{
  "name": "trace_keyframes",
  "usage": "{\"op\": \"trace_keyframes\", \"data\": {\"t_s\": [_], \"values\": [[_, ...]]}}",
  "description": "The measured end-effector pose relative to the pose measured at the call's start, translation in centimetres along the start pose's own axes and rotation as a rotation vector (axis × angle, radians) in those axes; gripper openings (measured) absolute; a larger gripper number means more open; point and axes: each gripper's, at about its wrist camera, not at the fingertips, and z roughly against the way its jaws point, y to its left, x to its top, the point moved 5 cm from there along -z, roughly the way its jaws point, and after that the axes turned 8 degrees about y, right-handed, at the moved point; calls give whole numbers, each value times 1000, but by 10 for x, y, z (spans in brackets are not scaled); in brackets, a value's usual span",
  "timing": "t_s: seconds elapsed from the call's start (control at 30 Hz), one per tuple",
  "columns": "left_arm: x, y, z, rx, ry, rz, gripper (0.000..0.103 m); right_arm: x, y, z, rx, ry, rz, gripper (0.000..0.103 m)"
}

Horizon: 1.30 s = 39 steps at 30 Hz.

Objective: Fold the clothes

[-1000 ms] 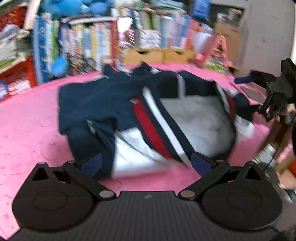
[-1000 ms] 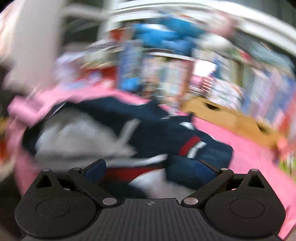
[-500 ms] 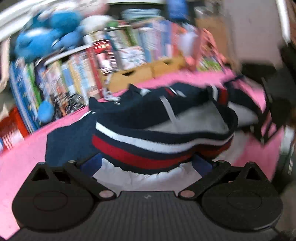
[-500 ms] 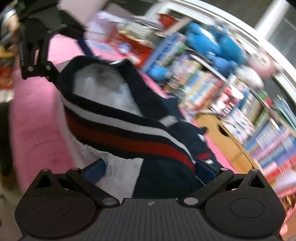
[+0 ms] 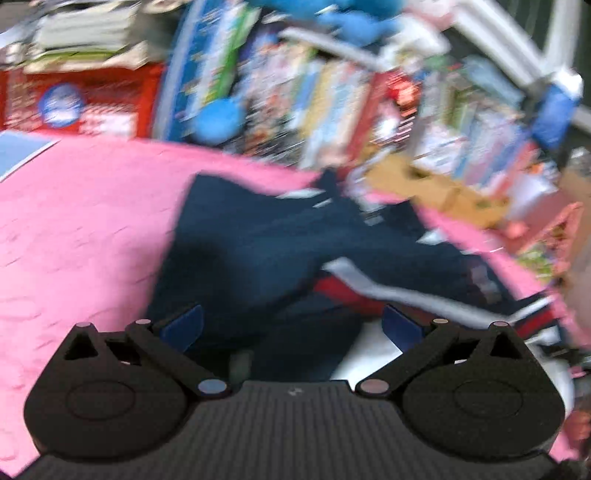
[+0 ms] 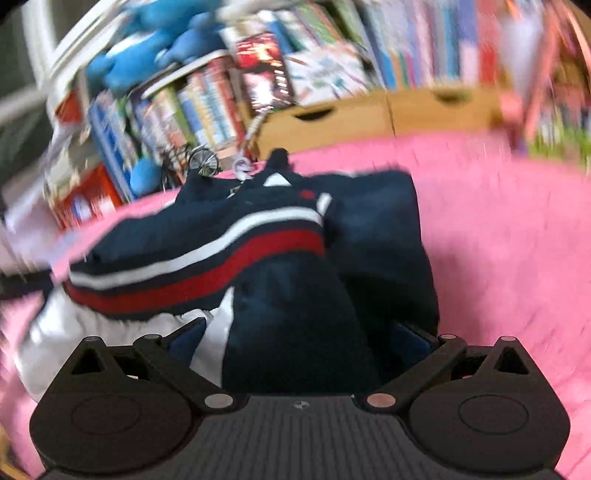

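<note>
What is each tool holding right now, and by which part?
Both tools, left tool and right tool, stand open over the navy jacket. Fabric lies between the fingers, but no pinch shows; nothing is clearly held.

A wrinkled pink cloth surface filled the lower left of the left wrist view and the right side of the right wrist view. Rows of colourful upright books crossed the top of both views, blurred in the left wrist view. A blue plush toy sat above the books at the upper left of the right wrist view. A light wooden box with cut-out handles stood at the upper centre there. A red crate showed at the upper left of the left wrist view, with stacked pale papers above it.
</note>
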Motion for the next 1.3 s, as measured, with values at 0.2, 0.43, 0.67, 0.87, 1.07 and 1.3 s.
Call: {"op": "trace_keyframes", "data": {"t_s": [0.2,0.43,0.67,0.87,1.07,1.3], "values": [[-14,15,15,-96,10,-1,103,-7,-18,27,131,21,-5,103],[-39,7,39,-290,31,-126,103,-17,-38,61,39,-48,18,103],[-58,18,25,73,54,-265,103,-39,-27,41,-325,9,319,103],[-39,12,50,-50,11,-222,103,-30,-43,74,-225,-41,224,103],[-11,-28,26,-139,3,-294,103,-3,-16,63,-145,-105,255,103],[-20,-41,-33,-83,149,-324,103,-6,27,-6,-289,25,523,103]]}}
